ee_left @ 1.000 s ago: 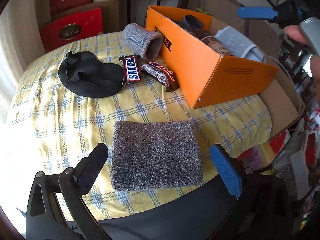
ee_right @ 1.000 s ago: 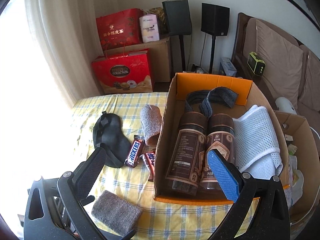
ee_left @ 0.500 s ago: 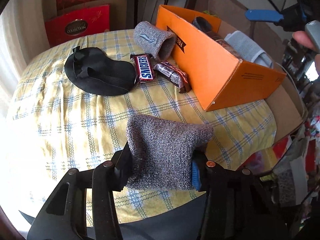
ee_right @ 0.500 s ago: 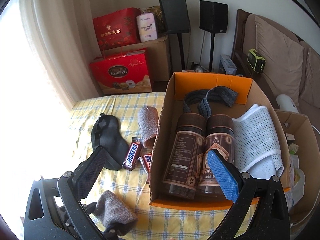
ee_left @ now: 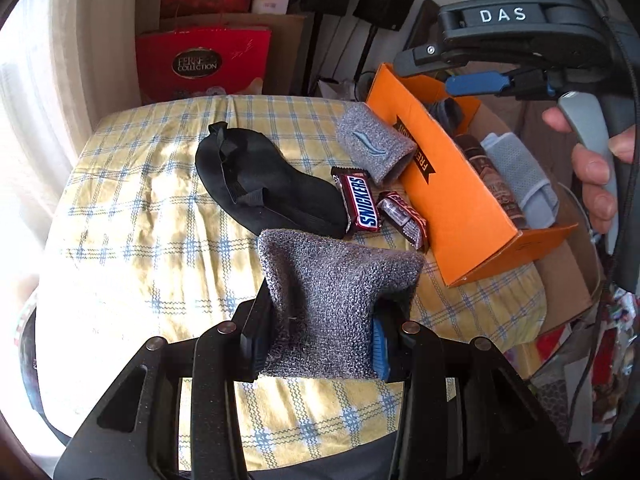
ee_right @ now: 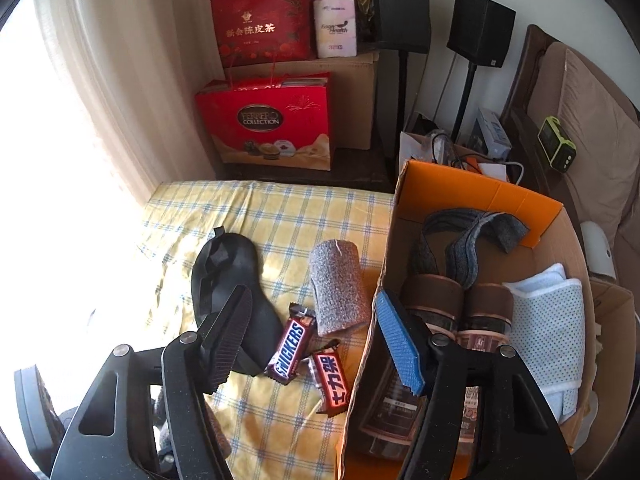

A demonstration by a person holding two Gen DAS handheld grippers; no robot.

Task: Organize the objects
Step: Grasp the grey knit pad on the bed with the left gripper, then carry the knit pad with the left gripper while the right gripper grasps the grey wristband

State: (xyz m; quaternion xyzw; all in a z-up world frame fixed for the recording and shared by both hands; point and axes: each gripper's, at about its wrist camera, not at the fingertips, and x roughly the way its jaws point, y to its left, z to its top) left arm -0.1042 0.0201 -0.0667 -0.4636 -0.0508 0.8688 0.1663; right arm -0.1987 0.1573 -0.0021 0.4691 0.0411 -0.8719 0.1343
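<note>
My left gripper (ee_left: 320,332) is shut on a grey knitted wristband (ee_left: 336,292) and holds it above the yellow checked tablecloth (ee_left: 140,216). On the cloth lie a black eye mask (ee_left: 264,188), two Snickers bars (ee_left: 360,204) and a second grey wristband (ee_left: 374,148) leaning on the orange cardboard box (ee_left: 452,200). My right gripper (ee_right: 316,340) is open and empty, above the Snickers bars (ee_right: 292,348) and the box's left wall (ee_right: 372,320). The box holds two brown bottles (ee_right: 460,320), a white mesh cloth (ee_right: 552,332) and a grey strap (ee_right: 468,240).
Red gift bags (ee_right: 268,120) and a cardboard carton (ee_right: 352,100) stand behind the table, with two black speakers (ee_right: 480,32) on stands. A brown sofa (ee_right: 584,112) is at the right. Another open carton (ee_right: 612,312) sits right of the orange box.
My left gripper has closed on the flat grey wristband and lifted it off the cloth. My right gripper has moved left and lower, toward the Snickers bars.
</note>
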